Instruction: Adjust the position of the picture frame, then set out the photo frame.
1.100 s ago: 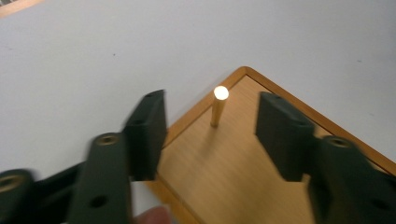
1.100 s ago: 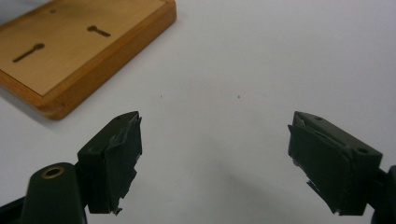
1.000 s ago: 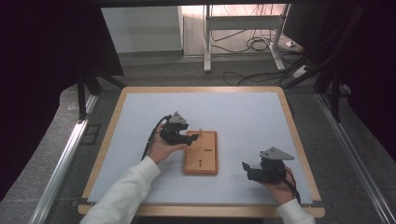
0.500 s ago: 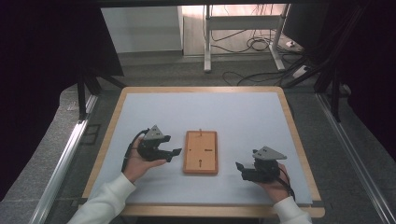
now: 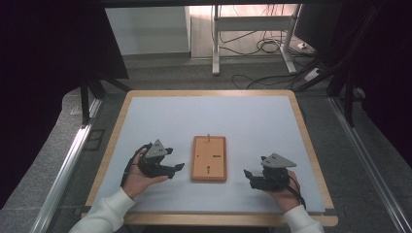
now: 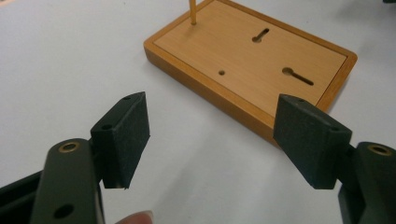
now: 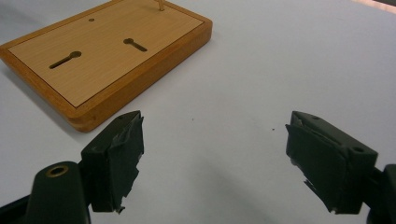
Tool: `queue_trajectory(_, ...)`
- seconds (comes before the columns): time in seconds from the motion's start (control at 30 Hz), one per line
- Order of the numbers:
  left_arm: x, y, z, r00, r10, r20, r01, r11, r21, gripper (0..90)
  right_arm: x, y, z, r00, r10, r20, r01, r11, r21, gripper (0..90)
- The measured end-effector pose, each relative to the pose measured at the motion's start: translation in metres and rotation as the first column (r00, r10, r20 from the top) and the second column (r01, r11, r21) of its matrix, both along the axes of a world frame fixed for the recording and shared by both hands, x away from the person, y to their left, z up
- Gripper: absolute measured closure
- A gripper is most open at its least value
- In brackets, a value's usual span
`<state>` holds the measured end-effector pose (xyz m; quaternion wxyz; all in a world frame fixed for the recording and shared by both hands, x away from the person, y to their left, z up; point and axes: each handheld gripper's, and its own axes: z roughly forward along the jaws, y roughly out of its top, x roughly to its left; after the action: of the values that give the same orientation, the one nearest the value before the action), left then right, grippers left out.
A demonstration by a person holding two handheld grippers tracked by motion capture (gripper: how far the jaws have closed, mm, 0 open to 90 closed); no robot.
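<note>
A flat wooden board [image 5: 209, 158] lies in the middle of the white table top, with two keyhole slots, a small hole and a thin upright peg [image 5: 208, 137] at its far end. My left gripper [image 5: 176, 168] rests left of the board, open and holding nothing; its view has the board [image 6: 254, 60] just ahead and the peg [image 6: 192, 11] at the top. My right gripper [image 5: 248, 175] sits right of the board, open too, with nothing between its pads. In its view the board [image 7: 102, 51] lies ahead to the left.
The white mat [image 5: 209, 121] has a wooden rim [image 5: 311, 145] all round. Beyond the far edge stand a desk frame [image 5: 252, 34] and floor cables [image 5: 272, 46]. A metal rail [image 5: 68, 160] runs along the left side.
My left gripper has drawn back from the board to its left side and now rests on the table. My right gripper has shifted slightly toward the near edge.
</note>
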<state>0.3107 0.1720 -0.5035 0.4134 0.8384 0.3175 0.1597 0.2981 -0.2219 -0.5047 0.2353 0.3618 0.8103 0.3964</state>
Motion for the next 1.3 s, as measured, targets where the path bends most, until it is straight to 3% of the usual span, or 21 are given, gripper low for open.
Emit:
queue_trajectory(0.17, 0.007, -0.006, 0.001, 0.9998, -0.005, 0.019, 0.005, 1.0000, -0.007, 27.3, 0.000, 0.000, 0.000, 1.0000, -0.001, -0.001, 0.001, 1.000, -0.003, 19.3)
queue_trajectory(0.43, 0.017, -0.017, 0.003, 0.9970, -0.070, 0.032, 0.071, 0.9972, -0.023, 27.0, -0.007, -0.002, 0.002, 1.0000, 0.006, 0.005, -0.006, 1.000, 0.001, 19.3)
queue_trajectory(0.67, 0.054, -0.041, 0.003, 0.9931, -0.117, 0.011, 0.117, 0.9929, -0.019, 29.9, -0.008, -0.005, 0.002, 1.0000, 0.003, 0.003, -0.003, 1.000, 0.004, 19.4)
queue_trajectory(0.83, 0.077, -0.058, 0.000, 0.9923, -0.123, 0.005, 0.123, 0.9924, -0.002, 30.1, -0.010, -0.006, 0.002, 1.0000, 0.006, 0.001, -0.006, 1.000, 0.000, 19.3)
queue_trajectory(1.07, 0.091, -0.075, -0.002, 0.9881, -0.149, 0.040, 0.147, 0.9882, 0.044, 33.9, -0.011, -0.008, 0.002, 1.0000, -0.003, -0.001, 0.003, 1.000, -0.001, 19.4)
queue_trajectory(1.3, 0.105, -0.085, -0.009, 0.9899, -0.139, 0.025, 0.139, 0.9899, 0.031, 43.1, -0.011, -0.009, 0.001, 1.0000, -0.004, -0.003, 0.004, 1.000, -0.006, 19.4)
